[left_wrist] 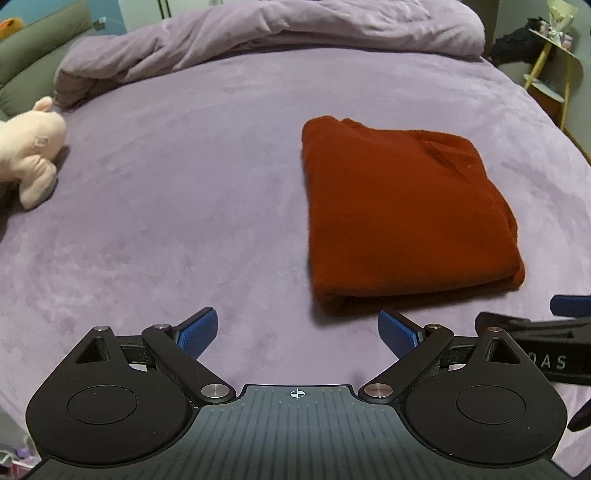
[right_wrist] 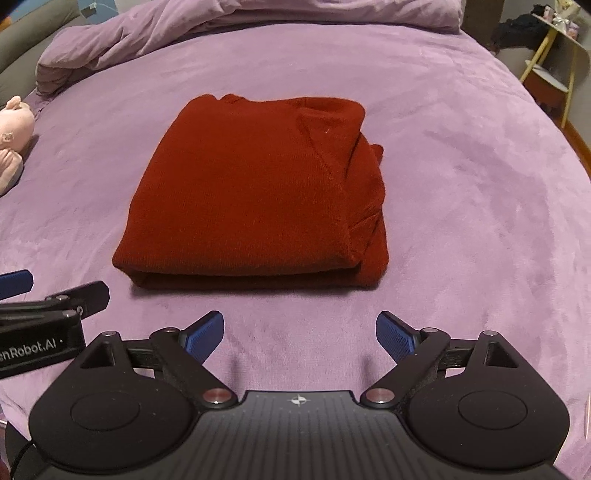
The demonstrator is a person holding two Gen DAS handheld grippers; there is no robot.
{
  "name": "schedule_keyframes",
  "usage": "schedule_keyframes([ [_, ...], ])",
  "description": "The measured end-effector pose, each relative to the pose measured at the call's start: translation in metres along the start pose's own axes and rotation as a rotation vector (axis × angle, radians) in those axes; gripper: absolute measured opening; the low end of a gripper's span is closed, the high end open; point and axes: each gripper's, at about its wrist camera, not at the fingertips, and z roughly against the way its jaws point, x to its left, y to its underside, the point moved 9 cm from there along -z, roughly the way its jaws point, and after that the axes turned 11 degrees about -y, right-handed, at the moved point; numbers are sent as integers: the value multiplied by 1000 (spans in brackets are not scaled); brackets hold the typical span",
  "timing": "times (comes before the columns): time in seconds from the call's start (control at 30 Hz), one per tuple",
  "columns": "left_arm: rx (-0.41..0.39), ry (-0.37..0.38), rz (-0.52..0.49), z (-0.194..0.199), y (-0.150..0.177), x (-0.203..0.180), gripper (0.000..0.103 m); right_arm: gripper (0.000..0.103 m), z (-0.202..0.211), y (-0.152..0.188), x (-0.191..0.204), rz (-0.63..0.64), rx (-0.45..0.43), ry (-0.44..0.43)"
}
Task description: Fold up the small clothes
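A dark red knitted garment (right_wrist: pixel 251 192) lies folded into a thick rectangle on the purple bed cover (right_wrist: pixel 461 221). In the left wrist view it (left_wrist: pixel 402 218) lies ahead and to the right. My left gripper (left_wrist: pixel 297 332) is open and empty, just short of the garment's near left corner. My right gripper (right_wrist: pixel 299 332) is open and empty, a little in front of the garment's near folded edge. Each gripper shows at the edge of the other's view: the right one (left_wrist: pixel 532 328) and the left one (right_wrist: pixel 44 295).
A pink plush toy (left_wrist: pixel 29 151) lies at the bed's left side. A bunched purple duvet (left_wrist: pixel 258 33) lies across the far end. A yellow-legged shelf (left_wrist: pixel 554 70) stands beyond the bed's right edge. A grey-green cushion (left_wrist: pixel 26 55) is at far left.
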Motion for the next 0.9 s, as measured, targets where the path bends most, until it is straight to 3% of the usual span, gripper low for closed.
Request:
schedule_keyframes([
  [0.9, 27, -1, 9, 0, -3, 1, 97, 90, 7, -6, 4, 11, -16, 24],
])
